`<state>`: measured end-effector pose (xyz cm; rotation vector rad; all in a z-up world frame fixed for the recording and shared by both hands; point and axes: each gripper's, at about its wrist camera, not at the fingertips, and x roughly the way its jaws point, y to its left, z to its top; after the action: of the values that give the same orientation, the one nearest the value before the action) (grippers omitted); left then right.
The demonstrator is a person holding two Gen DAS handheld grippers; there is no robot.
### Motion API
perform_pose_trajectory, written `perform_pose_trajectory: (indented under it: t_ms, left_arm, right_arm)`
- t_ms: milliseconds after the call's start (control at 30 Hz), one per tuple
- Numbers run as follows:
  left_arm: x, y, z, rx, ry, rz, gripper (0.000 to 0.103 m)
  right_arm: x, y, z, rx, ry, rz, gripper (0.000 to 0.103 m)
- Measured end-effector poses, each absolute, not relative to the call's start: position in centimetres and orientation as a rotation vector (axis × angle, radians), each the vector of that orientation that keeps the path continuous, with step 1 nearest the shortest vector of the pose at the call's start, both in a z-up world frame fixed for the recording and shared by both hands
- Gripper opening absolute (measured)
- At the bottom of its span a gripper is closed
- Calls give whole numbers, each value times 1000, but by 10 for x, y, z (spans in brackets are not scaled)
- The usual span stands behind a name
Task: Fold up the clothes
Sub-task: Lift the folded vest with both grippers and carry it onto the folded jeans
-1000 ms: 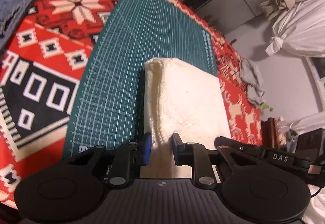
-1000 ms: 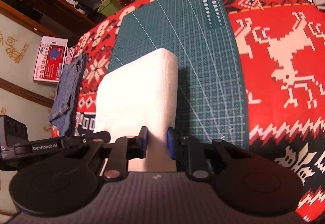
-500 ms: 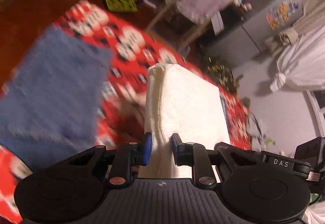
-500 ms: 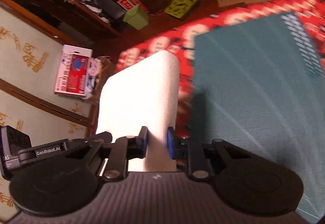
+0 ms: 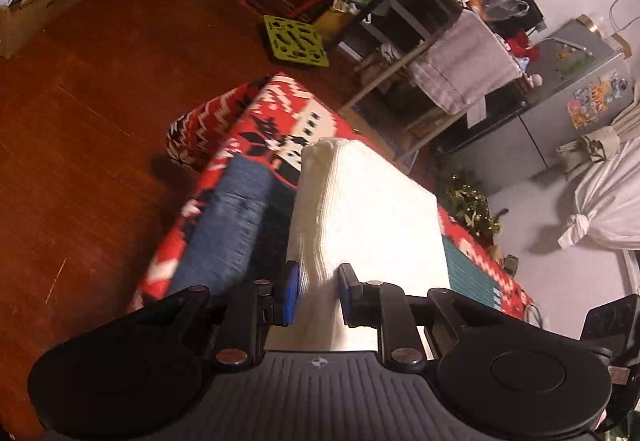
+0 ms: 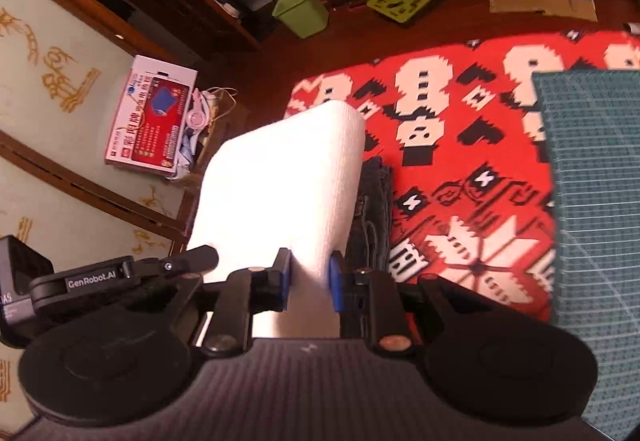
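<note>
a folded white garment (image 5: 372,213) is seen carried between two handheld grippers, lifted above the red patterned cover (image 5: 280,113) at the centre of both frames. in the left wrist view, at the left of the bundle, a folded blue denim piece (image 5: 232,225) is seen lying on the cover, just beside and below the white stack. at lower centre, the left gripper (image 5: 318,293) is pinched on the near edge of the garment, the cloth bunched between its blue pads (image 5: 291,291).

in the right wrist view, the right gripper (image 6: 309,281) is likewise clamped on the garment's near edge at lower centre; a dark folded item (image 6: 374,201) is partly hidden just right of the bundle, and a green cutting mat (image 6: 596,181) fills the right edge of the frame.

several risks are judged. only one edge is held, so the unsupported far end could sag and the layers could slide open. if the grippers are drawn apart or let go unevenly, the fold could be pulled askew. a careless set-down could leave it half on the denim, or over the cover's edge toward the wooden floor (image 5: 80,141).

the garment is shown as a thick, neat, textured white rectangle, its layered edges visible on the left side.
</note>
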<state>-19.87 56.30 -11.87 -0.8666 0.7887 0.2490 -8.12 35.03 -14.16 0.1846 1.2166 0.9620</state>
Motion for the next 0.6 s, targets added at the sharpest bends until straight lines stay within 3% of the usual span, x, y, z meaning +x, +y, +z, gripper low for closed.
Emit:
perform_pose_trajectory:
  t_ms: [200, 367, 600]
  left_arm:
    - [-204, 584, -152, -944, 776, 237, 21]
    - [-215, 582, -152, -945, 753, 242, 35]
    - [-240, 570, -146, -934, 763, 261, 36]
  right_arm:
    - [-77, 364, -179, 164, 1247, 956, 25]
    - [-77, 354, -188, 206, 1281, 961, 28]
    - [-93, 333, -192, 263, 1308, 941, 28]
